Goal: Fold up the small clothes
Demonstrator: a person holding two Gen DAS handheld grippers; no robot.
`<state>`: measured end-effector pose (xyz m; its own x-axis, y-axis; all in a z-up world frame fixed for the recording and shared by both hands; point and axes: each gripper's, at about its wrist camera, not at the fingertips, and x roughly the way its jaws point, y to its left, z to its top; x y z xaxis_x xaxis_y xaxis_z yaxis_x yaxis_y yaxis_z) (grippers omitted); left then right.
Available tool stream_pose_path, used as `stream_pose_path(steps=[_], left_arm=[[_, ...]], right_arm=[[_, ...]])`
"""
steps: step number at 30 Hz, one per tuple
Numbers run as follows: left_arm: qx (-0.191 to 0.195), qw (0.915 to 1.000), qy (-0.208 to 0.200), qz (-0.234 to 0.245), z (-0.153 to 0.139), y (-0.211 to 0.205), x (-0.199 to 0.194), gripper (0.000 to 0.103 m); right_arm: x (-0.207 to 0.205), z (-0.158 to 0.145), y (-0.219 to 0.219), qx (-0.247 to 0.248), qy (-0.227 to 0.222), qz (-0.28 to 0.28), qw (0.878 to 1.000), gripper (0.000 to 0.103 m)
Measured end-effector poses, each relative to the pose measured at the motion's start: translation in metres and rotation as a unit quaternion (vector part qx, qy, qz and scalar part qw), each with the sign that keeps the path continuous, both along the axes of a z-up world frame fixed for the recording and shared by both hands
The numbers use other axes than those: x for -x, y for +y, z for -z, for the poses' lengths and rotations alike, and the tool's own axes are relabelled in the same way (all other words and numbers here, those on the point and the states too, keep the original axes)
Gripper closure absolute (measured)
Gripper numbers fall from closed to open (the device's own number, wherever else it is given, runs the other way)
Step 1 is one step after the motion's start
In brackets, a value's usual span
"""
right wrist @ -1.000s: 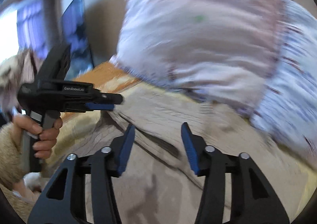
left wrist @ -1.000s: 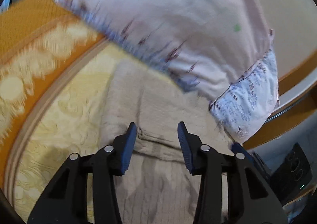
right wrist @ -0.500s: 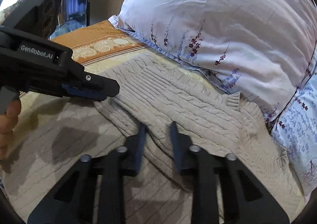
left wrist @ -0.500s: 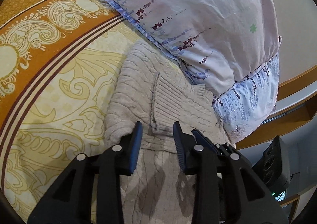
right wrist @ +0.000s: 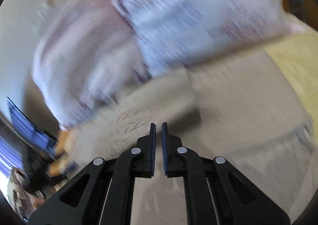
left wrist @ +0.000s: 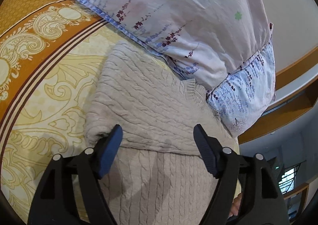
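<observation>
A beige cable-knit sweater (left wrist: pixel 147 105) lies on a yellow and orange patterned bedspread (left wrist: pixel 45 77), its upper part folded down over the lower part. My left gripper (left wrist: pixel 158 135) is open just above the fold's edge, holding nothing. My right gripper (right wrist: pixel 158 127) is nearly closed with a thin gap between its blue pads and nothing visible in it. It hovers over the sweater (right wrist: pixel 228 105) in a motion-blurred view.
A large pale floral pillow (left wrist: pixel 178 16) lies against the sweater's far edge, with a blue floral pillow (left wrist: pixel 244 93) to its right. A wooden ledge (left wrist: pixel 294 89) and wall stand beyond. The pillows (right wrist: pixel 159 16) fill the top of the right wrist view.
My left gripper has opened wide and let go of the sweater fold. My right gripper has closed to a thin gap and swung fast; its view is now blurred.
</observation>
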<state>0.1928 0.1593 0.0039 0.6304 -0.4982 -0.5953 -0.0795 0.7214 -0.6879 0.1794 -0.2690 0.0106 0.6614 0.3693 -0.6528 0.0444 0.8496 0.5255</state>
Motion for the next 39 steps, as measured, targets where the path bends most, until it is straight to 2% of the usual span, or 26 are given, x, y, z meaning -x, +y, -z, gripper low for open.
stream_pose_path(steps=[1, 2, 3, 4, 5, 7, 11, 13, 15, 21, 23, 25, 28, 31, 33, 36, 37, 39], left_arm=[[0.0, 1.0, 0.001, 0.001, 0.0, 0.0, 0.0, 0.028], [0.001, 1.0, 0.001, 0.002, -0.001, 0.0, 0.0, 0.028], [0.004, 1.0, 0.001, 0.002, -0.002, 0.001, 0.002, 0.027], [0.006, 1.0, 0.001, 0.002, -0.003, 0.002, 0.003, 0.027], [0.009, 1.0, 0.0, 0.002, -0.004, 0.003, 0.005, 0.027], [0.01, 0.9999, -0.003, 0.006, -0.007, 0.005, 0.01, 0.027], [-0.028, 0.9995, -0.01, 0.005, -0.016, 0.008, 0.024, 0.027], [-0.05, 0.9987, -0.007, 0.0, -0.018, 0.011, 0.032, 0.027], [-0.075, 0.9971, -0.001, -0.006, -0.018, 0.015, 0.039, 0.027], [-0.114, 0.9932, 0.023, -0.007, -0.008, 0.02, 0.043, 0.027], [-0.124, 0.9918, 0.03, -0.003, -0.003, 0.018, 0.043, 0.027], [-0.143, 0.9894, 0.027, -0.001, -0.003, 0.013, 0.043, 0.027], [-0.169, 0.9853, 0.026, 0.003, -0.003, 0.006, 0.043, 0.027], [-0.18, 0.9834, 0.025, 0.004, -0.003, 0.004, 0.043, 0.027], [-0.182, 0.983, 0.023, 0.005, -0.003, 0.003, 0.043, 0.026], [-0.189, 0.9818, 0.02, 0.008, -0.003, 0.0, 0.043, 0.025], [-0.192, 0.9812, 0.021, 0.009, -0.003, -0.001, 0.043, 0.025], [-0.191, 0.9814, 0.02, 0.008, -0.003, -0.001, 0.044, 0.025]], right_arm=[[0.001, 0.003, -0.008, -0.019, 0.01, 0.005, 1.0, 0.092], [0.002, 0.004, -0.021, -0.048, 0.017, 0.015, 0.999, 0.076], [0.001, 0.003, -0.036, -0.08, 0.016, 0.034, 0.996, 0.053], [-0.002, 0.001, -0.043, -0.089, 0.014, 0.043, 0.995, 0.047], [-0.004, -0.001, -0.05, -0.093, 0.012, 0.048, 0.994, 0.047], [-0.018, -0.003, -0.055, -0.096, 0.017, 0.041, 0.994, 0.049], [-0.043, 0.012, -0.046, -0.11, 0.06, 0.009, 0.992, 0.067], [-0.044, 0.02, -0.039, -0.113, 0.075, -0.004, 0.991, 0.073], [-0.044, 0.023, -0.033, -0.111, 0.076, -0.017, 0.991, 0.079], [-0.053, 0.028, -0.021, -0.133, 0.075, -0.03, 0.988, 0.084], [-0.057, 0.027, -0.017, -0.116, 0.068, -0.032, 0.99, 0.094], [-0.056, 0.019, -0.013, -0.096, 0.046, -0.032, 0.994, 0.095], [-0.042, -0.007, -0.016, -0.06, -0.017, -0.019, 0.998, 0.096], [-0.023, -0.023, -0.029, -0.025, -0.053, 0.019, 0.998, 0.096], [-0.013, -0.018, -0.037, -0.005, -0.045, 0.042, 0.998, 0.096], [-0.015, 0.008, -0.038, 0.01, 0.01, 0.039, 0.999, 0.095], [-0.018, 0.017, -0.04, 0.004, 0.03, 0.041, 0.999, 0.095], [-0.018, 0.019, -0.042, -0.009, 0.031, 0.045, 0.998, 0.093]])
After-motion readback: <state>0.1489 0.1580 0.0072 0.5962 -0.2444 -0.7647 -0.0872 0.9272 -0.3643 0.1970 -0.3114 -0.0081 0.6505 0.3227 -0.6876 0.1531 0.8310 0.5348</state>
